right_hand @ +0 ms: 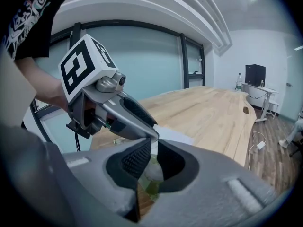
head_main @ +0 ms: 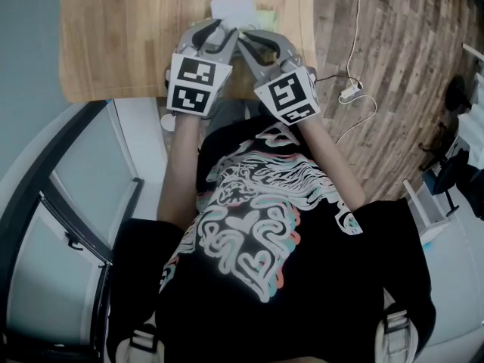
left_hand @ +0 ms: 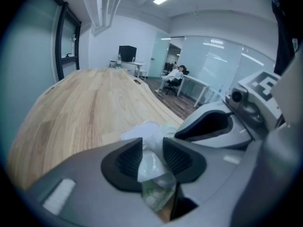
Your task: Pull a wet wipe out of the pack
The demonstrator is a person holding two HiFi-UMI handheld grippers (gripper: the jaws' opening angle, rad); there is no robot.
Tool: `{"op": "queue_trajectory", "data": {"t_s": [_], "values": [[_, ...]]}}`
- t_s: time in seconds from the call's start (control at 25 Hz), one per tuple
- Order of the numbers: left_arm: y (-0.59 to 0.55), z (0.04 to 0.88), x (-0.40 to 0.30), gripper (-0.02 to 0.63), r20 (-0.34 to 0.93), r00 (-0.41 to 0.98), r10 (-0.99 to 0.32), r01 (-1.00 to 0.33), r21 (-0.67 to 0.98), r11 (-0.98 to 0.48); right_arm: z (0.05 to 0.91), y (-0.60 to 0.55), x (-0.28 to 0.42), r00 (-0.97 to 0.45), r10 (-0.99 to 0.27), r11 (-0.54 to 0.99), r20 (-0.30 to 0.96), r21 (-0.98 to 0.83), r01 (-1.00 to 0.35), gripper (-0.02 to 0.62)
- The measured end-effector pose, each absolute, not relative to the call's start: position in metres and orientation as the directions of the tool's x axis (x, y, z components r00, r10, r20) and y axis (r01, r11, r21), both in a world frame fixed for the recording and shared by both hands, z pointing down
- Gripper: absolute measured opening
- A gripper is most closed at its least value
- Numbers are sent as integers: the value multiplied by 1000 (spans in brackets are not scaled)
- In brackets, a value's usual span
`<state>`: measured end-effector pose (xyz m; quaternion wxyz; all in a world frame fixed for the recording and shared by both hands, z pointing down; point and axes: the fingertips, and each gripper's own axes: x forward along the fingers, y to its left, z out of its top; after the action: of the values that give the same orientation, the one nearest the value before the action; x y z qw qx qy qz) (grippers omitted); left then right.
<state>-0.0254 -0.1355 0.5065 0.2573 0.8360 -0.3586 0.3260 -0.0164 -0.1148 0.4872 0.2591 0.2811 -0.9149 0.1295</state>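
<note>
The pack [head_main: 233, 7] of wet wipes lies on the wooden surface [head_main: 121, 44] close to its near edge, right in front of the person, and both tongs crowd in over its top. The left tongs [left_hand: 152, 154] stand part-way apart with a white fold of wipe [left_hand: 147, 167] in the gap, apparently not pinched. The right tongs [right_hand: 154, 157] show a narrow gap over the pack's green top, gripping nothing, and are likely there to steady the pack. Their tips nearly touch, so there's little room between them. Beyond the pack the surface runs bare. Up and away looks the free path, with the rounded edge to the right.
</note>
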Motion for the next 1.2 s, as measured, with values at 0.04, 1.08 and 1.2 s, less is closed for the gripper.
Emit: {"op": "queue_trajectory", "data": {"t_s": [0.04,1.08,1.2], "values": [[-136,507,-25,117,730,534,-426,-763,199,-615,488,-115,-17,-706,-447,806,550,-96,-585,43],[-138,493,-28,0,673,632,-383,-711,309,-631,488,-116,-27,-663,-406,832,628,-46,-554,71],[-137,491,-34,0,667,633,-394,-722,324,-611,488,-117,-31,-659,-394,839,640,-42,-542,87]]}}
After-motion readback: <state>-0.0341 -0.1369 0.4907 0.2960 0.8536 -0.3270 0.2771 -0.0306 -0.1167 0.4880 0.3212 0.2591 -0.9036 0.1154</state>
